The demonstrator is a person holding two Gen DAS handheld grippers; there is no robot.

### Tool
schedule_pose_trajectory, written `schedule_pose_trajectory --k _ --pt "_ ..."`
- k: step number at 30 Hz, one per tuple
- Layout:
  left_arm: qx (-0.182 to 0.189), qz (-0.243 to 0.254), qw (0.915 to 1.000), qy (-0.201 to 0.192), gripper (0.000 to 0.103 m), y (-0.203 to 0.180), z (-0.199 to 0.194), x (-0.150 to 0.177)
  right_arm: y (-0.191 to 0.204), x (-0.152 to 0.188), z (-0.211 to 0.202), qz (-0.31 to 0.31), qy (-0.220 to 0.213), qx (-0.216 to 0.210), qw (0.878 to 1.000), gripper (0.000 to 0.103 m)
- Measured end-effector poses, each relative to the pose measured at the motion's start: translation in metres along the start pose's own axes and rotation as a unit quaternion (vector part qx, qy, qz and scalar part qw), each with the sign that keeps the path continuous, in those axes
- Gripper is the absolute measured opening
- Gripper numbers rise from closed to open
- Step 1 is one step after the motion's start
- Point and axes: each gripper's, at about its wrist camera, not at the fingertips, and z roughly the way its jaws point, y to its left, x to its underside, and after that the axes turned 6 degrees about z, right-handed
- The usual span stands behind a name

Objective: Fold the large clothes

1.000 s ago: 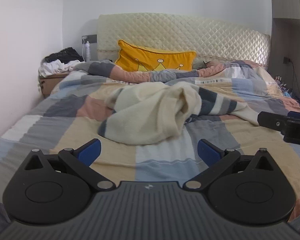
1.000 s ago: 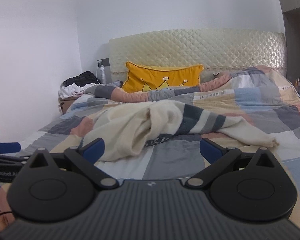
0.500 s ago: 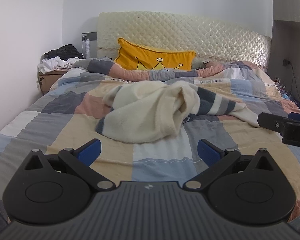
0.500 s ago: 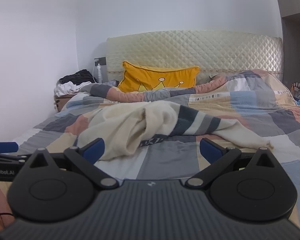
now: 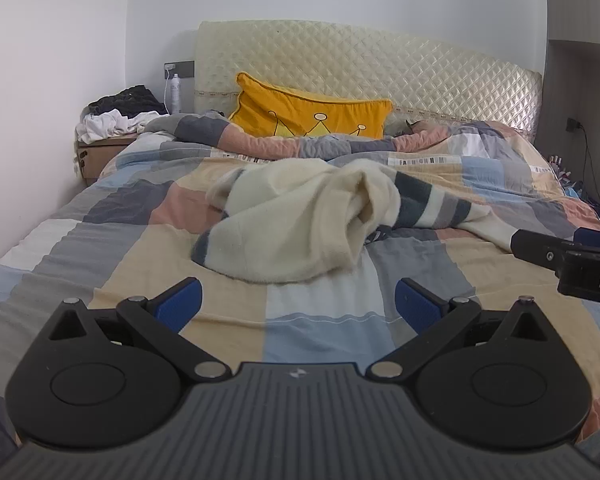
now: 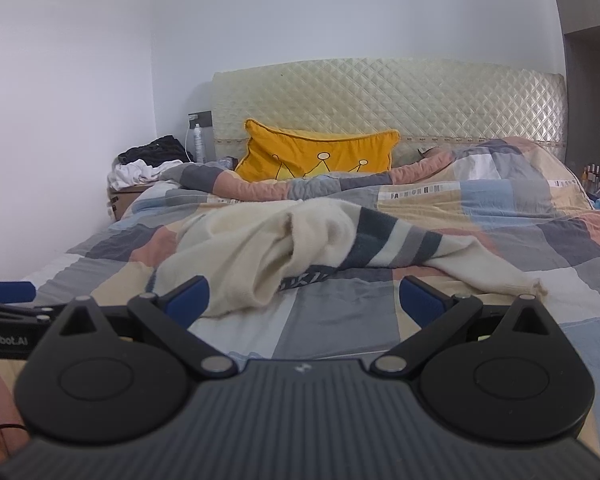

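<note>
The cream sweater (image 5: pixel 300 224) is lying crumpled on the bed (image 5: pixel 140 248) — folding is not yet starting. Both tools, left tool (image 5: pixel 298 305) and right tool (image 6: pixel 304 300), are standing wide and empty; next, I think, is gripping the hem to spread it.

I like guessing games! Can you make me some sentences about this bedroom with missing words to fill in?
1. The pillow leaning on the headboard is the color ____.
2. The drawing on the pillow is a ____.
3. The cream sweater lies crumpled on top of the ____.
4. Both the left claw and the right claw are ____, holding nothing.

Missing words: yellow; crown; bed; open
</note>
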Motion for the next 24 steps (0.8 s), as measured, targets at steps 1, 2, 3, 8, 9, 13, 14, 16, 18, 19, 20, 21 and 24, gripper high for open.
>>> schedule_pose_trajectory --k 1,2,3,8,9,13,14,16,18,19,20,21,24 --pt "-0.001 -0.001 1.0000 -0.001 0.103 0.000 0.000 0.000 0.000 0.000 0.000 0.000 0.001 0.000 1.000 0.103" --pt "-0.003 -0.001 1.0000 0.000 0.103 0.000 0.000 0.000 0.000 0.001 0.001 0.000 0.002 0.000 1.000 0.103" --pt "-0.003 -0.002 1.0000 0.002 0.103 0.000 0.001 0.000 0.000 0.001 0.001 0.000 0.003 0.000 1.000 0.103" --pt "0.003 -0.005 0.9998 0.019 0.103 0.000 0.010 -0.002 0.000 0.002 0.002 0.001 0.005 -0.002 1.000 0.103" --pt "0.004 -0.005 0.9997 0.021 0.103 0.002 0.012 -0.002 0.000 0.002 0.003 0.003 0.006 -0.001 1.000 0.103" --pt "0.002 -0.011 0.9995 0.031 0.103 0.006 0.023 -0.004 -0.004 0.000 0.008 0.011 0.008 0.003 1.000 0.103" --pt "0.003 -0.013 0.9993 0.034 0.103 0.007 0.027 -0.006 -0.004 0.000 0.010 0.013 0.008 0.003 1.000 0.103" --pt "0.005 -0.016 0.9991 0.039 0.103 0.010 0.035 -0.008 -0.006 -0.002 0.015 0.016 0.009 0.004 1.000 0.103" --pt "0.010 -0.009 0.9987 0.049 0.103 0.010 0.046 -0.013 -0.007 -0.003 0.023 0.017 0.009 0.004 1.000 0.103" --pt "0.011 -0.006 0.9985 0.054 0.103 0.011 0.052 -0.015 -0.008 -0.004 0.026 0.017 0.009 0.003 1.000 0.103" --pt "0.011 -0.007 0.9983 0.057 0.103 0.012 0.058 -0.017 -0.008 -0.005 0.031 0.017 0.008 0.004 1.000 0.103" --pt "0.011 -0.009 0.9980 0.061 0.103 0.012 0.065 -0.019 -0.009 -0.006 0.035 0.018 0.008 0.006 1.000 0.103" --pt "0.020 -0.021 0.9973 0.068 0.103 0.018 0.086 -0.024 -0.011 -0.012 0.050 0.018 0.006 0.007 1.000 0.103"
